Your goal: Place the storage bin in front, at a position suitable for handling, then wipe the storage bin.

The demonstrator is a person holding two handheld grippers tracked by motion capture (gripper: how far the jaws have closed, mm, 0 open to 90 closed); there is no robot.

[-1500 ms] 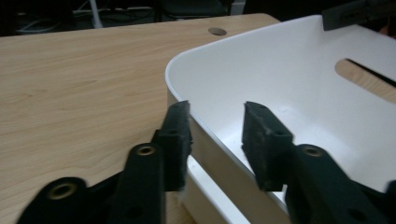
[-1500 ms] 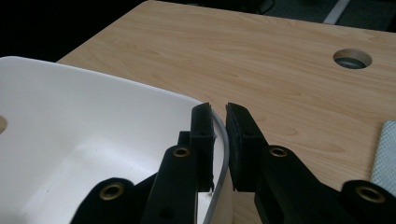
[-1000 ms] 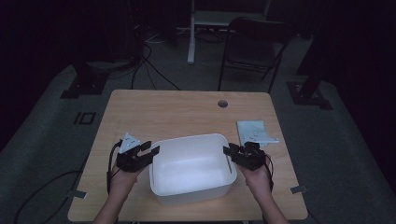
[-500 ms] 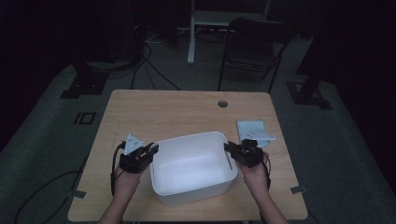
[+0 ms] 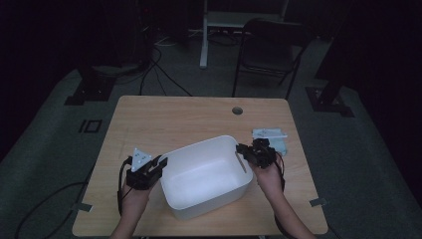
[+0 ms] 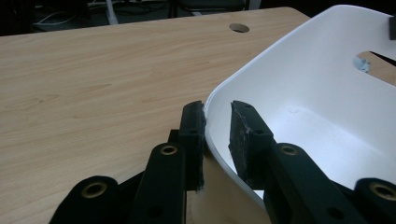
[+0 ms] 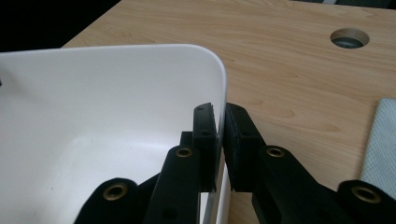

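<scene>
A white plastic tub (image 5: 204,181) sits skewed on the wooden table (image 5: 174,119). My left gripper (image 5: 160,162) is at its left rim. In the left gripper view the gripper (image 6: 217,116) straddles the tub's wall (image 6: 317,93), one pad outside and one inside. Its jaws have just been closing and then eased a little, with the rim still caught between them. My right gripper (image 5: 242,149) is at the tub's right rim. The right gripper view shows this gripper (image 7: 219,116) pinching the thin wall (image 7: 93,102); its jaws have just been closing on it.
A pale blue cloth (image 5: 271,137) lies on the table right of the tub, beside my right hand. A round cable hole (image 5: 237,110) is in the far part of the tabletop. A dark chair (image 5: 268,45) and cables stand on the floor beyond the table.
Both grippers have closed on the tub's rims. The tub has turned, its right end swinging away from me with the right hand; the left hand has stayed put.
</scene>
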